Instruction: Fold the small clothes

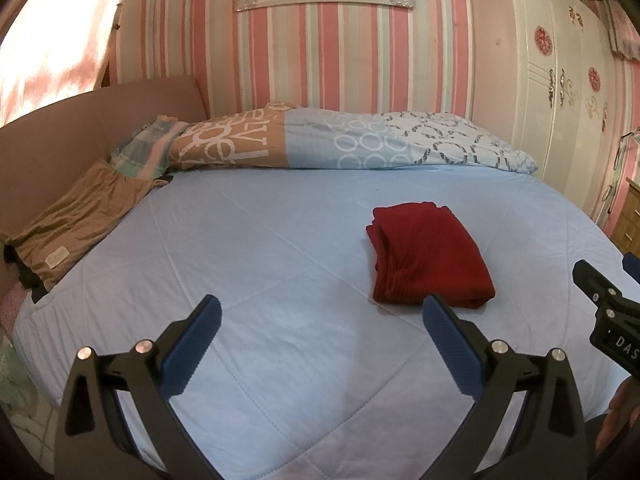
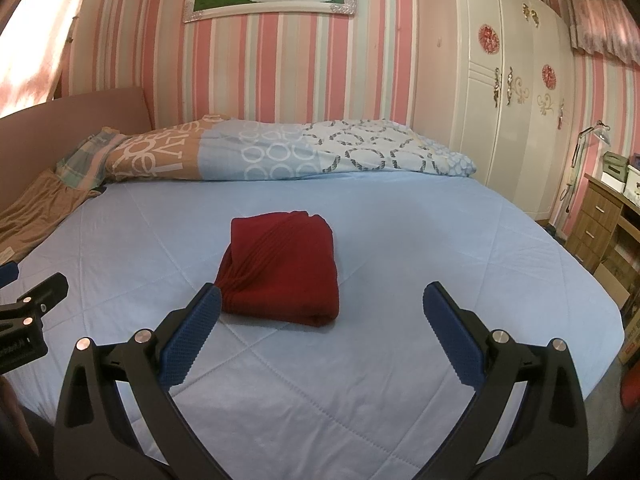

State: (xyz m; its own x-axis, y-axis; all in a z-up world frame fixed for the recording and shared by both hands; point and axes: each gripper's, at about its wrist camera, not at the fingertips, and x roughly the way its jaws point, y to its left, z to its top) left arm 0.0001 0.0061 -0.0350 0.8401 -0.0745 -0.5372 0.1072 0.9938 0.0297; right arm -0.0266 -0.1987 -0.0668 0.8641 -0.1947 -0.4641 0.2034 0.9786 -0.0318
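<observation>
Legible text is limited to two items.

1. Folded duvet (image 1: 320, 144), lying along the far edge of the bed (image 1: 240, 260) against the striped wall: large white letters are printed on its tan panel, near the bed's far left corner. They appear sideways and partly creased; "LV" and rounded letters resembling "e", "p", "o" can be made out, but no whole word reads with certainty.

2. Right gripper (image 1: 612, 320), at the right margin of the left wrist view: white letters "DAS" on the black body, cut off by the frame.
</observation>
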